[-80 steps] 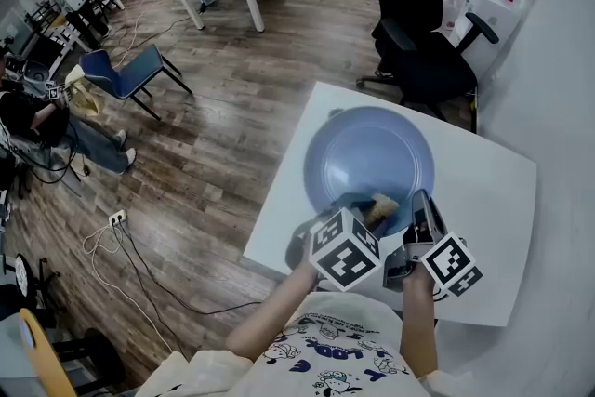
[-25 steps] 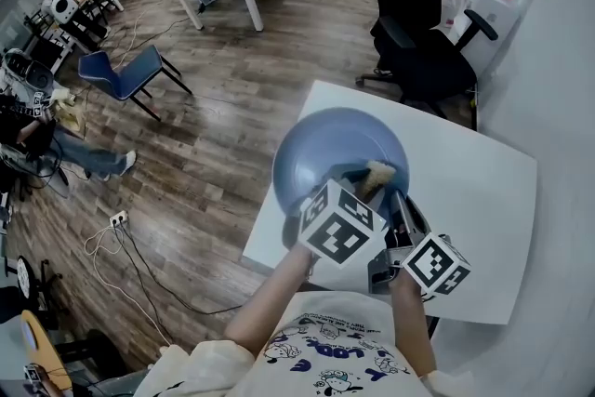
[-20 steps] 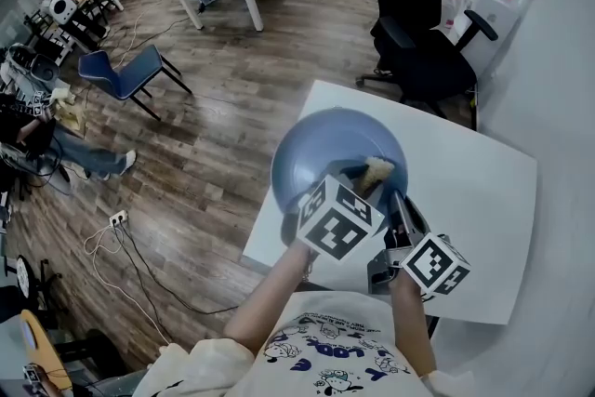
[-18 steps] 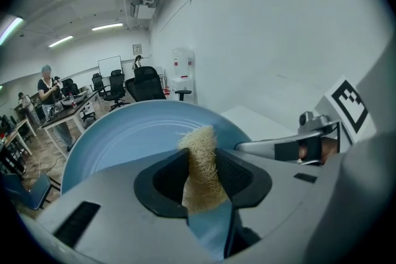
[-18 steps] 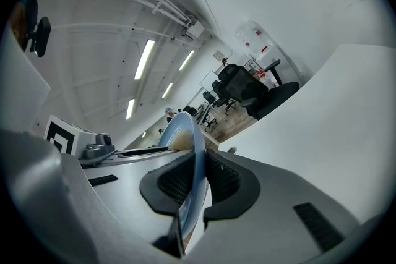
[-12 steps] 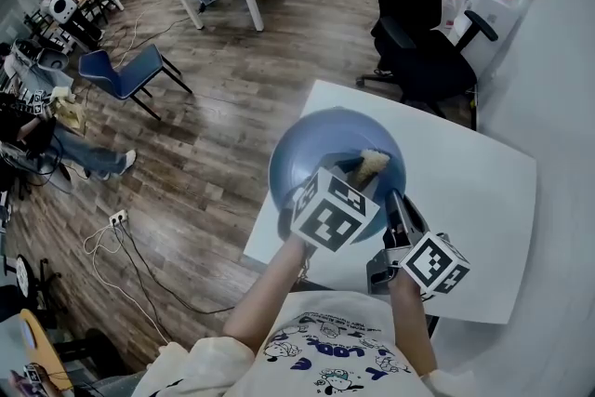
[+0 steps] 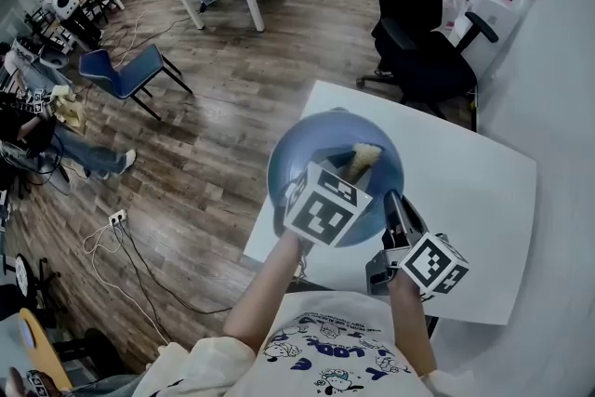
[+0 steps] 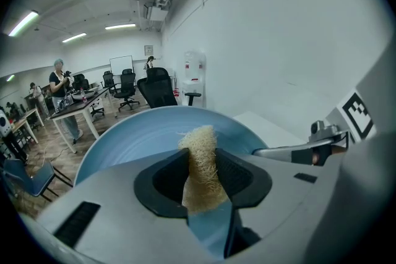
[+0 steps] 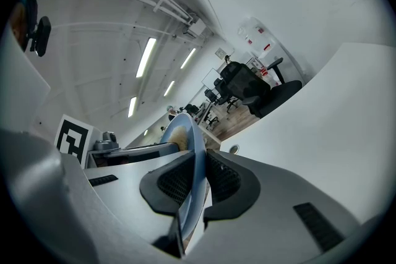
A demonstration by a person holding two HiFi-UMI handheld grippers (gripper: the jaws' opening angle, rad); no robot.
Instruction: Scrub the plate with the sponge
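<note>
The left gripper pinches the loofah sponge, its long axis pointing forward against the tilted blue plate. The right gripper clamps the plate's rim.

In the head view the marker cube of the left gripper covers the near part of the round blue plate and the lower end of the pale fibrous sponge. In the right gripper view the plate shows edge-on, hiding most of the sponge behind it.
</note>
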